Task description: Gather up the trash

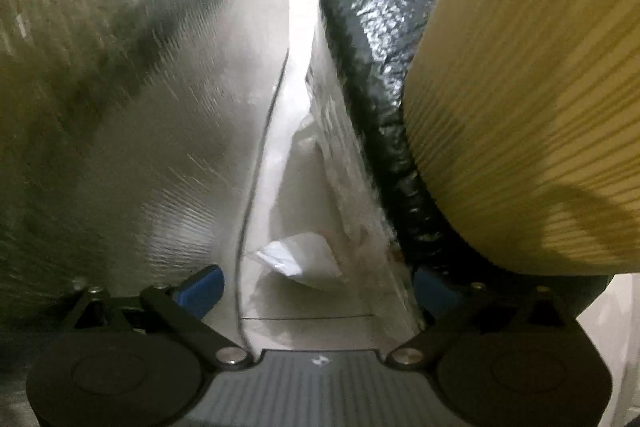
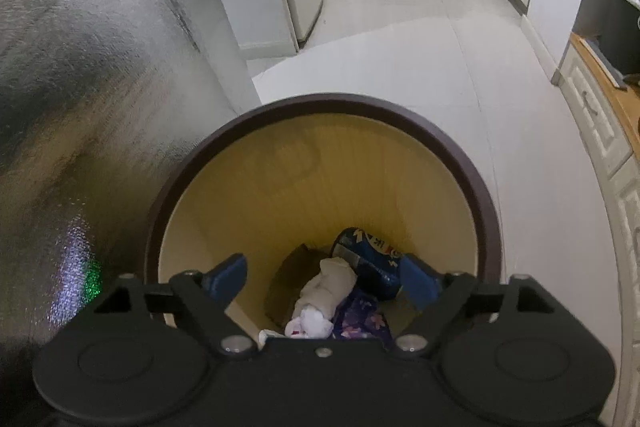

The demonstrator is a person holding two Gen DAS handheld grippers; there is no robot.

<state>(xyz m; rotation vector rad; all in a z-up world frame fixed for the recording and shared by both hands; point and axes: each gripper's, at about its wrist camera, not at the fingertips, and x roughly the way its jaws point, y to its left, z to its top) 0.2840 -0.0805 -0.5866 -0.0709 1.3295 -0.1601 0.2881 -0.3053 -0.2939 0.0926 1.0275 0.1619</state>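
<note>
Clearly both jaws gape empty: left gripper near a clear plastic bag could snag its film; right gripper over the wastebasket.

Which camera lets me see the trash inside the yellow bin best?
The right wrist view: it looks straight down into the bin at the blue packet and white tissue. The left wrist view shows only the bin's outer wall.
</note>
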